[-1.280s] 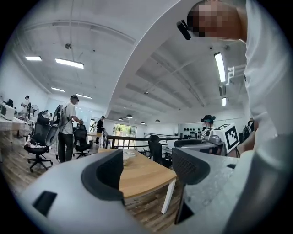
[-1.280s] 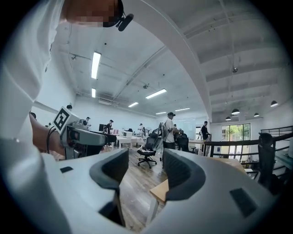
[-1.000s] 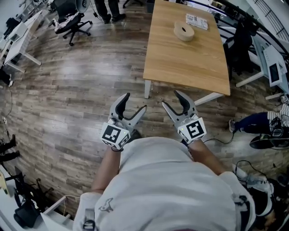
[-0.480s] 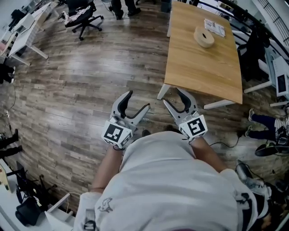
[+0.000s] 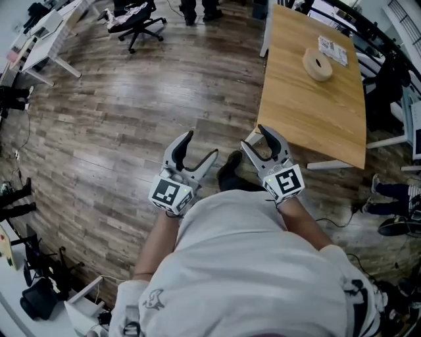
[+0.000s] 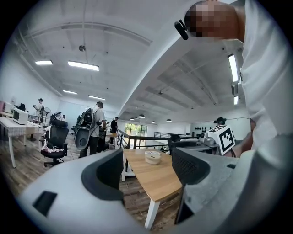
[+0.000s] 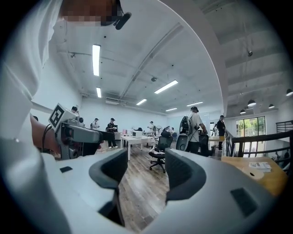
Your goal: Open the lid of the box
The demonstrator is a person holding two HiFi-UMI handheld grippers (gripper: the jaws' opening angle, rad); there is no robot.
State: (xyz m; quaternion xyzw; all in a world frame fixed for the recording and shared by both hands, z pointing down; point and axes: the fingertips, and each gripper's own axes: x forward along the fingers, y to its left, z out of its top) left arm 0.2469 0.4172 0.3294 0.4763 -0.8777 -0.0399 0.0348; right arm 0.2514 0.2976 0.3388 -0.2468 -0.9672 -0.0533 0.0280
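Observation:
A round, pale box (image 5: 318, 66) with its lid on sits at the far end of the wooden table (image 5: 309, 112), at the upper right of the head view. In the left gripper view the box (image 6: 153, 156) shows small and far off between the jaws. My left gripper (image 5: 200, 146) is open and empty, held in front of my body over the floor. The right gripper (image 5: 254, 138) is open and empty too, just short of the table's near corner. The right gripper view has the box (image 7: 253, 174) at its far right edge.
A flat printed packet (image 5: 333, 50) lies beyond the box on the table. An office chair (image 5: 139, 20) and white desks (image 5: 46, 33) stand at the upper left. People stand far off. Cables and shoes (image 5: 395, 224) lie on the floor to the right.
The table and box have slid rightward and nearer to the grippers in the head view as the person walks. Both grippers stay open in front of the body.

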